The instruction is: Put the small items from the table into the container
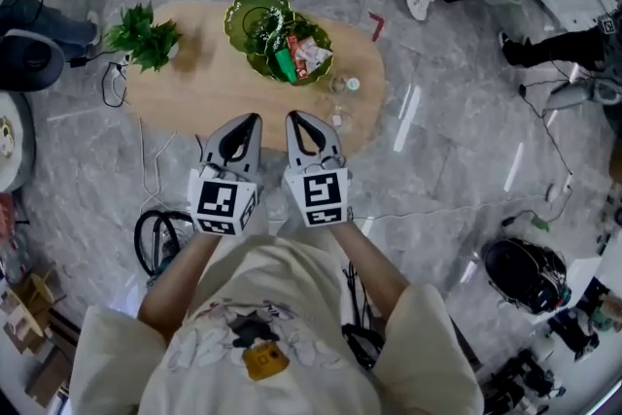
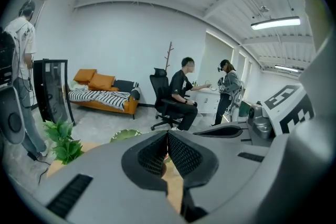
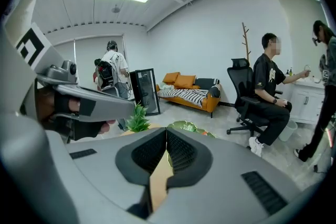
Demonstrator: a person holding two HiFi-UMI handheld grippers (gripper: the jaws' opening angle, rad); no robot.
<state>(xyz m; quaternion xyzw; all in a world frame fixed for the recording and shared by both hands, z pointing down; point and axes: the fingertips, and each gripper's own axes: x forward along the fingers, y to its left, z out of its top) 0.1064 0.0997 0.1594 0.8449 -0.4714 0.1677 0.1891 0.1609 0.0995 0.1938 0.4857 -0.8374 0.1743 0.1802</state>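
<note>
Green glass container (image 1: 325,65) of red and green packets (image 1: 296,56), print unreadable

Head view looks steeply down; both gripper views share the sofa (image 2: 102,98).

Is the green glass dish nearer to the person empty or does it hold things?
Not empty: the nearer green glass dish holds small packets, red, green and white.

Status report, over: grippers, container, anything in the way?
Left gripper shut, empty; right gripper shut, empty; both at the table's near edge. Green dish holds packets; two small clear items lie beside it. Plant off to the side.
</note>
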